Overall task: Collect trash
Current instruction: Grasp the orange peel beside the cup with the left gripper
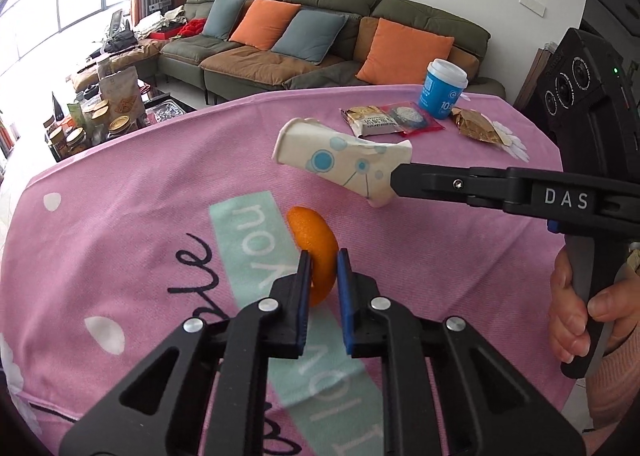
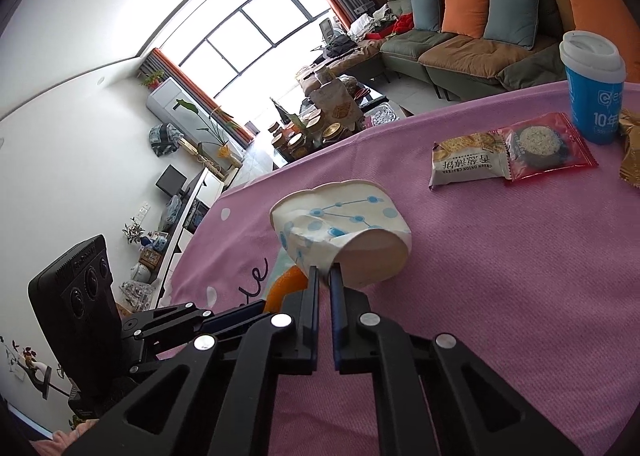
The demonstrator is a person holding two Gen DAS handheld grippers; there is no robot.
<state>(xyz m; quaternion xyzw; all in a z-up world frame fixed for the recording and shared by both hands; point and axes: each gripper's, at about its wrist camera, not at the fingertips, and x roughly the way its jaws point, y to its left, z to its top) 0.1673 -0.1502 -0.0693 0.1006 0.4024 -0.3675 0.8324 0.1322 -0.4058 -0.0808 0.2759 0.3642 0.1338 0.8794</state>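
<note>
Two grippers, both clamped on trash. Left wrist view first: we see our left gripper with its blue-padded black jaws pinched on a curved piece of orange peel, which stands on edge on the pink printed tablecloth. From the right our right gripper reaches in, black arm marked DAS, jaws closed on the squashed rim of a crumpled white paper cup with blue dots; the cup lies sideways, and we cannot tell whether it touches the cloth. A hand in a pink sleeve wraps the right handle. Further back on the cloth we log a blue cup with white lid, upright, a beige cracker packet just beside a red biscuit wrapper, and a gold foil wrapper right of the blue cup. Green sofa with orange and grey cushions behind.

Right wrist view: we see the right gripper nearly shut on a fold of the paper cup, bottom facing us. Peel sits just left of the jaws, partly hidden by the left gripper, whose tips we cannot make out. Cracker packet, red wrapper and blue cup at upper right.
</note>
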